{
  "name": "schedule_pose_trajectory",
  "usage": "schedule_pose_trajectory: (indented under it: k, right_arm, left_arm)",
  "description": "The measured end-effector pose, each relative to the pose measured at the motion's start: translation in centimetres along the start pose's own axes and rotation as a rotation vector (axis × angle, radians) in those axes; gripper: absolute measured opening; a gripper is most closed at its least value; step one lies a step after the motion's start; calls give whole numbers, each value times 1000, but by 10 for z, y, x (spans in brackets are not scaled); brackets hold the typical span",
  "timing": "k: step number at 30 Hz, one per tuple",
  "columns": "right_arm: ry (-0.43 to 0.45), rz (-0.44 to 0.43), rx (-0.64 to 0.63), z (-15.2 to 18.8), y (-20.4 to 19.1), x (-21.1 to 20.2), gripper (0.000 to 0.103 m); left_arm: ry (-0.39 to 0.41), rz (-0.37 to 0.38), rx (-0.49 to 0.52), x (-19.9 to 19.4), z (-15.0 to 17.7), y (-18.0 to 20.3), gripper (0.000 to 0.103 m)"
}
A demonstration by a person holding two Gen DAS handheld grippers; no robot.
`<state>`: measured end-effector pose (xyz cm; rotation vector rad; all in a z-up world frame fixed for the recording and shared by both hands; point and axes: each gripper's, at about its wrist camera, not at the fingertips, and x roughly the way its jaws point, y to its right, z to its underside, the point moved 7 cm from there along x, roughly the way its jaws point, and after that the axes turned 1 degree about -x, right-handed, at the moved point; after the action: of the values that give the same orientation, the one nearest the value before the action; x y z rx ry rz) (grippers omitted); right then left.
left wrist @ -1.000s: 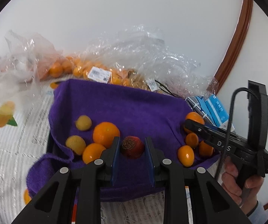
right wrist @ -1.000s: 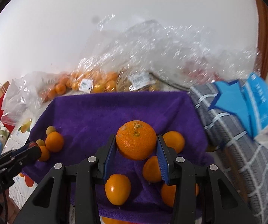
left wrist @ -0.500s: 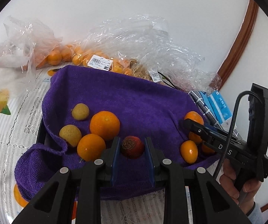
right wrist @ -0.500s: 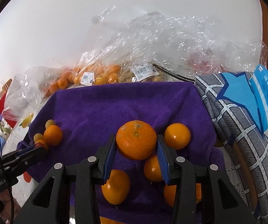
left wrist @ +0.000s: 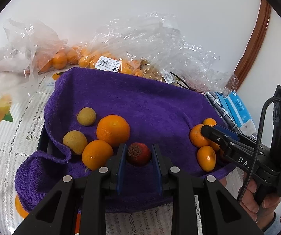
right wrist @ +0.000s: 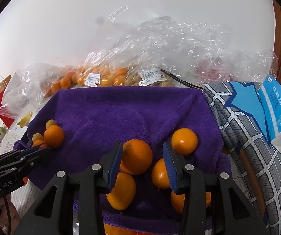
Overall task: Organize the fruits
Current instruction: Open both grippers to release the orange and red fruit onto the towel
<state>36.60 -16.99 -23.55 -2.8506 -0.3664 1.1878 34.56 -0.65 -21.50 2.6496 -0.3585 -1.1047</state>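
A purple towel (left wrist: 140,105) covers a tray, also in the right wrist view (right wrist: 132,113). My left gripper (left wrist: 138,156) is shut on a small dark red fruit (left wrist: 138,153), held low over the towel's near edge beside two oranges (left wrist: 113,130) and two yellow-brown fruits (left wrist: 74,142). My right gripper (right wrist: 143,160) is open; a large orange (right wrist: 136,156) lies on the towel between its jaws, against the left pad, among several other oranges (right wrist: 184,141). The right gripper also shows in the left wrist view (left wrist: 218,135).
Clear plastic bags with oranges (left wrist: 85,58) and crumpled wrap (right wrist: 160,45) lie behind the towel by the white wall. A grey checked cloth (right wrist: 248,137) and blue tissue pack (right wrist: 277,105) sit at the right. A lace tablecloth (left wrist: 1,148) is at the left.
My right gripper has opened and the large orange now rests on the towel among the others. My left gripper, still holding the red fruit, has moved lower, closer to the towel.
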Motion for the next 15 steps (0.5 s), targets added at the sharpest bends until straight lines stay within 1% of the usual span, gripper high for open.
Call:
schedule_pose_trajectory:
  k: [8,9,11,15]
  right_arm:
    - [30,-4,34,-3,8,-11,42]
    - [35,-10,48,-3,10,-12,43]
    - [44,-8,68,-4,14,-16,43]
    - [50,-2,94,-4,18,-19,43]
  left_arm:
    - [-8,-33,22,1,0,0,25]
    - [-7,-35,26,1,0,0,26]
    - [-2,-35,27,0,-1,0,32]
    - [5,-35,24,-2,-2,-1,32]
